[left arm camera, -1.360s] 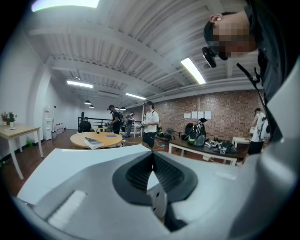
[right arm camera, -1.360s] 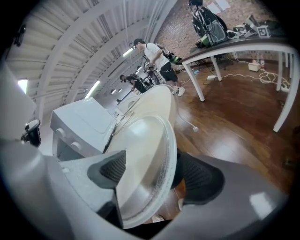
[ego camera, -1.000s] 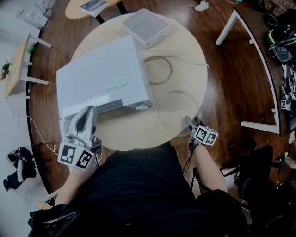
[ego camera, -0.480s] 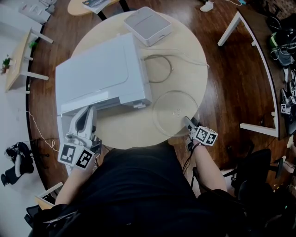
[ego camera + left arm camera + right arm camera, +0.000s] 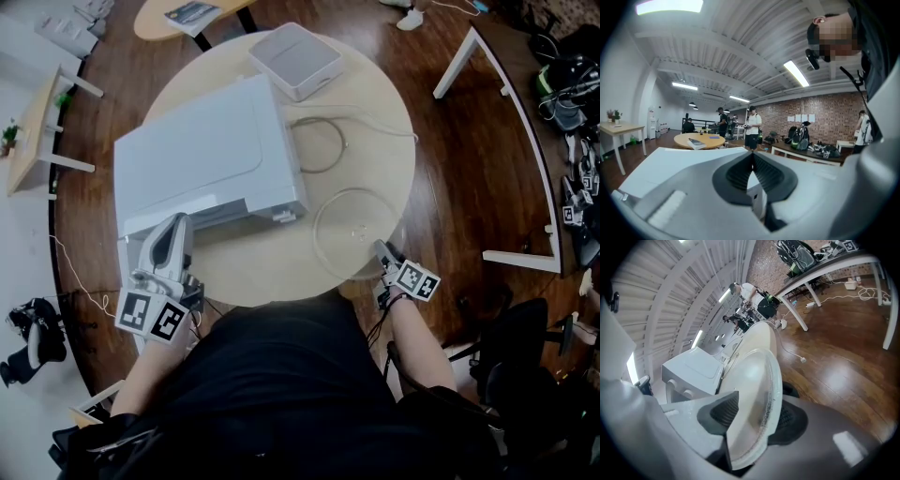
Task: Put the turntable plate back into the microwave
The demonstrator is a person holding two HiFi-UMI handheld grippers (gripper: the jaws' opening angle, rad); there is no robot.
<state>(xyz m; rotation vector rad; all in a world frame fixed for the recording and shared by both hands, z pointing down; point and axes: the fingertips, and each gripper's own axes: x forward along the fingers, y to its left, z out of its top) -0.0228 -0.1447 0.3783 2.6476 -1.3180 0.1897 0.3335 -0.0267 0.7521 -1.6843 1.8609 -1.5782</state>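
The clear glass turntable plate lies on the round wooden table, right of the white microwave. My right gripper is at the plate's near edge. In the right gripper view the plate's rim sits between the jaws, which have just been closing, and both pads now touch it. The microwave shows beyond the plate. My left gripper rests at the microwave's front left corner; in the left gripper view its tips meet with nothing between them.
A flat white square box lies at the table's far side. A looped grey cable runs behind the microwave. A white table frame stands on the wooden floor to the right, and dark chairs are near my right arm.
The right gripper's jaws have narrowed onto the plate's near rim. Both grippers stay where they were; the small shift of the scene comes from the head camera.
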